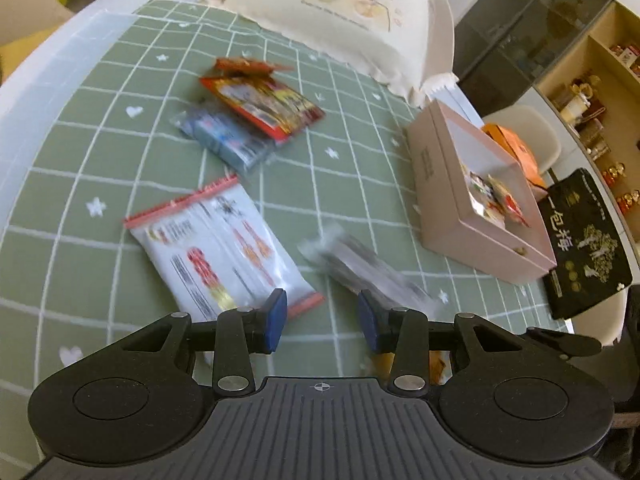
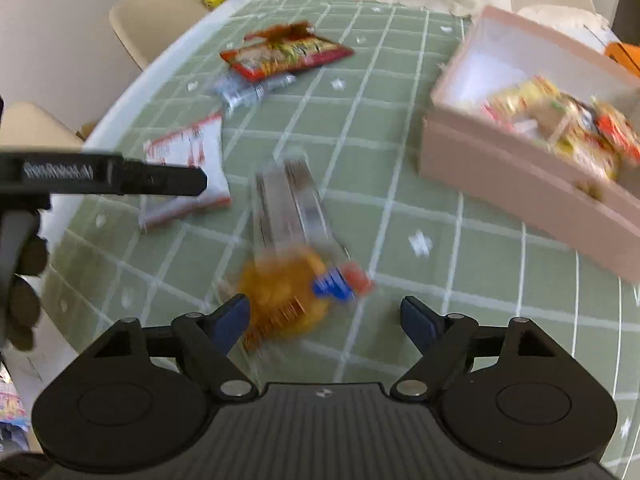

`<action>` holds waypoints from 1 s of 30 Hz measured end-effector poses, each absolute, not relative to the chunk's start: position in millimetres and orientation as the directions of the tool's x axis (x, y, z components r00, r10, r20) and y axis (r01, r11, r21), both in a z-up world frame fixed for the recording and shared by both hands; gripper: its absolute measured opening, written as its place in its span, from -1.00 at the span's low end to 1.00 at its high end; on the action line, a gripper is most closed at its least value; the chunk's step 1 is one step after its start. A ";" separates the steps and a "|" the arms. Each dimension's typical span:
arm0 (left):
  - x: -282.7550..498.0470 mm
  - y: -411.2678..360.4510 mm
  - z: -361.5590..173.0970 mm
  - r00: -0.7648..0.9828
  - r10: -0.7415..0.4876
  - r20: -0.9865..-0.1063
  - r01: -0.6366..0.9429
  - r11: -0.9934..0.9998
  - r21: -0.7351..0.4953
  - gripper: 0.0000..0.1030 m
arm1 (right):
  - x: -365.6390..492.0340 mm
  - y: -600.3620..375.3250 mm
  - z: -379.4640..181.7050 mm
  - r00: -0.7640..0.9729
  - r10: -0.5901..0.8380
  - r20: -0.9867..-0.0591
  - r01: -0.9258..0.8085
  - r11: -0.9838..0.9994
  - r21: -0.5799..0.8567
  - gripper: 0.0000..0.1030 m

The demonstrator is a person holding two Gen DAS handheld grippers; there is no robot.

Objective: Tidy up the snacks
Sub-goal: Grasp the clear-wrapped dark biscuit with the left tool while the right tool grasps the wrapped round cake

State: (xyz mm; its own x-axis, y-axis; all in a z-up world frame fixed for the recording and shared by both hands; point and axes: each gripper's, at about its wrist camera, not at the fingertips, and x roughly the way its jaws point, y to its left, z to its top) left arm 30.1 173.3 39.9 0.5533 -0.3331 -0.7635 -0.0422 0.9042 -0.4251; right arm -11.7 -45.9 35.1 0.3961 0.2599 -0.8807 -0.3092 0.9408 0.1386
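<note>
Several snack packets lie on a green checked tablecloth (image 1: 352,152). A white packet with red edges (image 1: 220,244) lies just ahead of my left gripper (image 1: 322,316), which is open and empty. A clear striped packet (image 1: 372,270) lies by its right finger. A red packet (image 1: 264,104) lies on a blue packet (image 1: 224,140) farther back. A pink box (image 1: 476,196) at the right holds some snacks. My right gripper (image 2: 324,316) is open and empty, just above an orange packet (image 2: 288,300). The clear packet (image 2: 292,204), white packet (image 2: 188,176), red packet (image 2: 284,52) and pink box (image 2: 520,160) also show there.
A cream printed cushion (image 1: 352,12) sits at the table's far edge. A black box (image 1: 588,244) and an orange box (image 1: 516,148) lie beyond the pink box. Shelves (image 1: 592,92) stand at the right. Cream chairs (image 2: 156,12) stand left of the table. The left gripper's side (image 2: 104,178) shows at left.
</note>
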 end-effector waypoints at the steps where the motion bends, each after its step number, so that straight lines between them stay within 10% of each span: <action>1: 26.5 170.8 41.4 0.555 -0.317 -0.769 -0.049 0.910 -0.411 -0.15 | -17.2 -50.6 34.9 0.412 0.256 -0.875 -0.300 0.944 0.134 0.63; 11: 29.1 226.1 34.8 0.610 -0.072 -0.789 -0.398 0.833 -0.385 -0.15 | -45.7 -76.2 35.8 0.511 0.182 -0.840 -0.223 0.972 0.075 0.63; 21: 55.9 179.4 44.5 0.626 -0.001 -0.779 -0.169 0.976 -0.137 -0.06 | -59.3 -52.2 46.7 0.554 0.178 -0.813 -0.262 0.964 0.033 0.63; 30: 78.1 132.7 42.8 0.548 -0.218 -0.808 -0.015 0.963 -0.270 -0.08 | -59.2 -36.2 47.6 0.581 0.184 -0.793 -0.270 0.962 0.026 0.63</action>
